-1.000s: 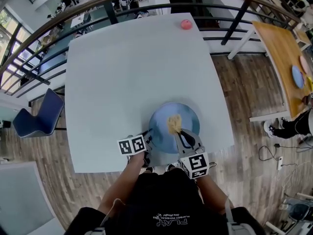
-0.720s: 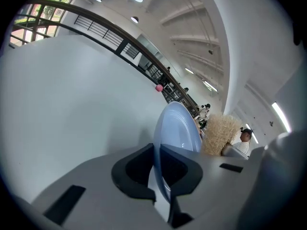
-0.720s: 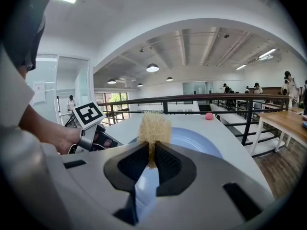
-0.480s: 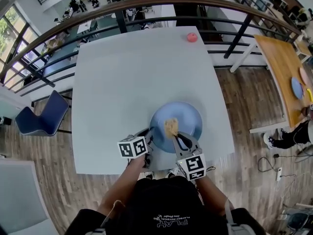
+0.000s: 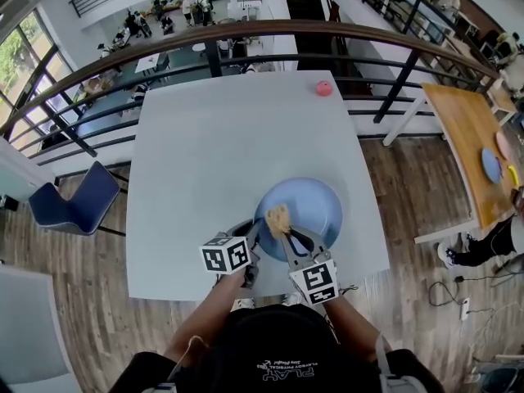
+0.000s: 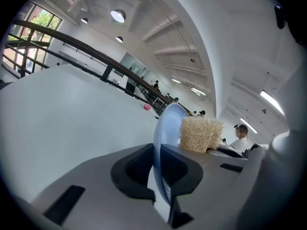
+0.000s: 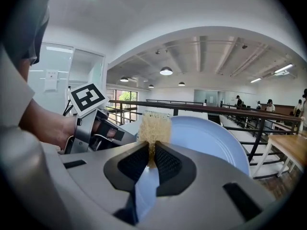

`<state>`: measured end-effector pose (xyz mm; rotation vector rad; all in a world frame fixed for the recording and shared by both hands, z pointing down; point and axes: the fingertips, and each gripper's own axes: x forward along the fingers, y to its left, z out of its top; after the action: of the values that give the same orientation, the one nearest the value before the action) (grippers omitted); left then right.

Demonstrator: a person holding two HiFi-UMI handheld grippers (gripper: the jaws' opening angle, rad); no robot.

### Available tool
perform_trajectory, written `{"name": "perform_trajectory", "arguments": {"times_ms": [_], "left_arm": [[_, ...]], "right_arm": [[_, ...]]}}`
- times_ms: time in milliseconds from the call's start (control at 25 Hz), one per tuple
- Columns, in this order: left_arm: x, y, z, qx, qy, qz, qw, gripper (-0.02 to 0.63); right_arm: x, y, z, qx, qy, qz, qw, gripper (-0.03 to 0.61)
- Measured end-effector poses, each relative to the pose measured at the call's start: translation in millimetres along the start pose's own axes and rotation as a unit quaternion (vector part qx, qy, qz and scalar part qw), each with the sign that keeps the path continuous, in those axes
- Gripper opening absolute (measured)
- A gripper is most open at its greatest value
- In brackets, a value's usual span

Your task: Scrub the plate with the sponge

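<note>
Right gripper is clamped on the sponge, which it holds against the plate near nine o'clock. Left gripper pinches the rim at eight. Scrubbing seems under way; the next stroke should sweep toward three o'clock.

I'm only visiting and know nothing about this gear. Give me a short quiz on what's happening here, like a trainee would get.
1. True or false: the left gripper has its jaws shut on the rim of the plate.
2. What does the right gripper hold? A: sponge; B: brush; C: cloth.
3. Fill in: the pink ball lies near the ____ edge of the table.
Key: 1 true; 2 A; 3 far.
</note>
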<state>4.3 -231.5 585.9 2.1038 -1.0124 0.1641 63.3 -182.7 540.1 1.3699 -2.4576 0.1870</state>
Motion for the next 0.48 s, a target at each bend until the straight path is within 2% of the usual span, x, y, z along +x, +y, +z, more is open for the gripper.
{"name": "perform_trajectory", "arguments": {"times_ms": [160,480], "left_arm": [[-8.4,-13.5,9.6,0.017,-0.015,-0.014,0.9996,0.032],[-16.7,-35.6,25.9,0.084,-0.042,-0.017,0.9954,0.031]], "right_arm": [[5.6,6.9,6.3,-0.016,0.01,0.006,1.0,0.046],[14.6,4.0,23.7,-0.03,0.012,-0.006,0.999,0.046]]}}
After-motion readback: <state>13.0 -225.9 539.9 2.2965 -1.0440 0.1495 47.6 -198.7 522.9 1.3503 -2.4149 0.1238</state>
